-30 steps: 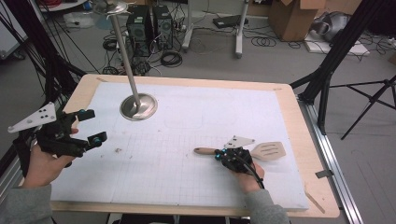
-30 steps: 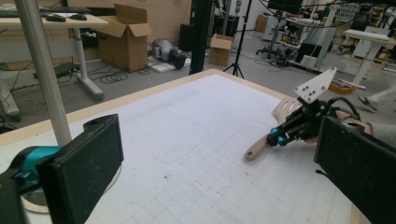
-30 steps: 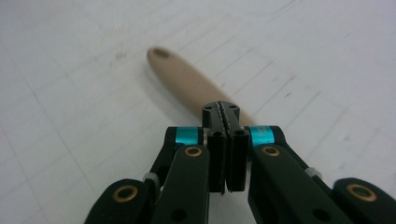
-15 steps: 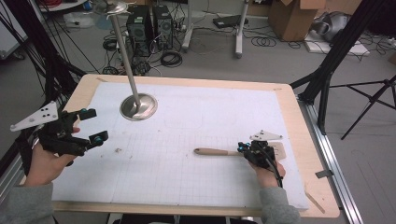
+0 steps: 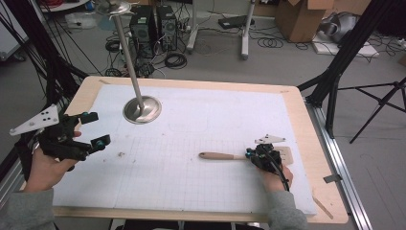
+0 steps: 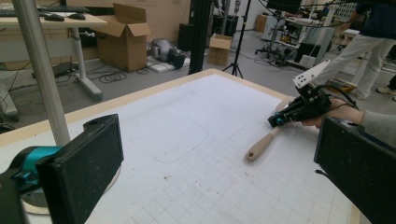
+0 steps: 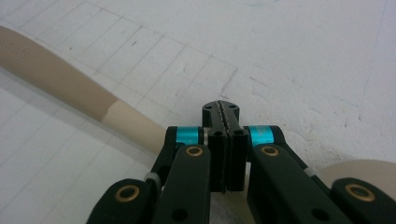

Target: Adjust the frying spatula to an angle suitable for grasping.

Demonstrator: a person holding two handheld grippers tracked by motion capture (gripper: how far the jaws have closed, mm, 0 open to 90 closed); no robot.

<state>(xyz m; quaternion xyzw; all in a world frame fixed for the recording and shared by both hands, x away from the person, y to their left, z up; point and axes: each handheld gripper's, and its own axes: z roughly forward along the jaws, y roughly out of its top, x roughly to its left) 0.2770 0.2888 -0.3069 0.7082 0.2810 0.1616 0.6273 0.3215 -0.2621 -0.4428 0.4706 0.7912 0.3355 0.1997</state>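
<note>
A spatula with a pale wooden handle [image 5: 220,155] lies flat at the right of the white gridded mat [image 5: 191,143], its slotted head [image 5: 287,153] pointing right. My right gripper [image 5: 256,155] hovers low over the neck where handle meets head, jaws shut pad to pad. In the right gripper view the shut right gripper [image 7: 221,109] sits above the handle [image 7: 60,79], which passes beneath it; contact is unclear. My left gripper [image 5: 97,129] is held open over the table's left edge with nothing between its jaws. The left gripper [image 6: 219,168] faces the spatula [image 6: 261,147] and the right gripper [image 6: 275,122].
A metal stand with a round base [image 5: 142,109] and a tall pole [image 6: 42,70] rises at the back left of the mat. The wooden table rim [image 5: 311,124] borders the mat. Cardboard boxes, cables and tripod legs stand on the floor beyond.
My right gripper has slid right along the spatula from mid-handle toward the head, now covering much of the head. The spatula has stayed put. The left gripper has not moved.
</note>
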